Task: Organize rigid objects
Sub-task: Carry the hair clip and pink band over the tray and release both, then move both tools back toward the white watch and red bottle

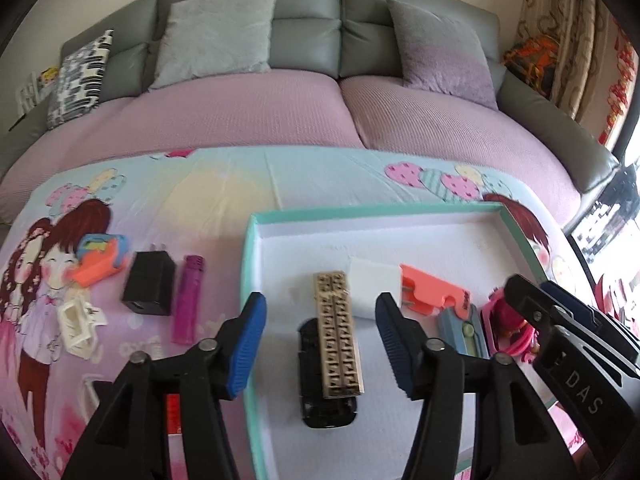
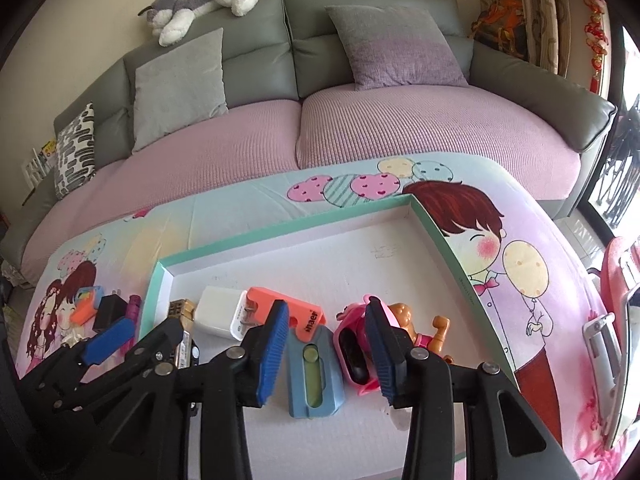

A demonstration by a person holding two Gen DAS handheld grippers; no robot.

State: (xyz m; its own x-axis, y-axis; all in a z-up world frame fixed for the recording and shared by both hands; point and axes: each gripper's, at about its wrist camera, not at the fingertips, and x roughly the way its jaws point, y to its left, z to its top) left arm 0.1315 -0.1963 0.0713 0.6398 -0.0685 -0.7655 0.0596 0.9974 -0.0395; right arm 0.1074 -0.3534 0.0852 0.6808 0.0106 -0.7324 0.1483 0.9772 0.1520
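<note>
A teal-rimmed tray point(image 1: 372, 211) with a white floor lies on a cartoon-print cloth. In it, a beige patterned block point(image 1: 340, 332) rests on a black flat piece point(image 1: 326, 400). My left gripper point(image 1: 320, 346) stands open around both, its blue pads clear of them. Further right in the tray are a white charger point(image 1: 370, 282), an orange cutter point(image 1: 434, 288) and a blue-grey cutter point(image 2: 316, 376). My right gripper point(image 2: 330, 350) is open over the blue-grey cutter and a pink case point(image 2: 352, 350). A small toy figure point(image 2: 426, 330) lies just right of it.
Left of the tray, on the cloth, lie a black charger point(image 1: 150, 288), a purple lighter point(image 1: 188, 300), an orange-and-blue cutter point(image 1: 100, 260) and a small white frame point(image 1: 76, 324). A grey sofa point(image 2: 360, 12) with cushions stands behind. A pink chair point(image 2: 616, 280) is at the right.
</note>
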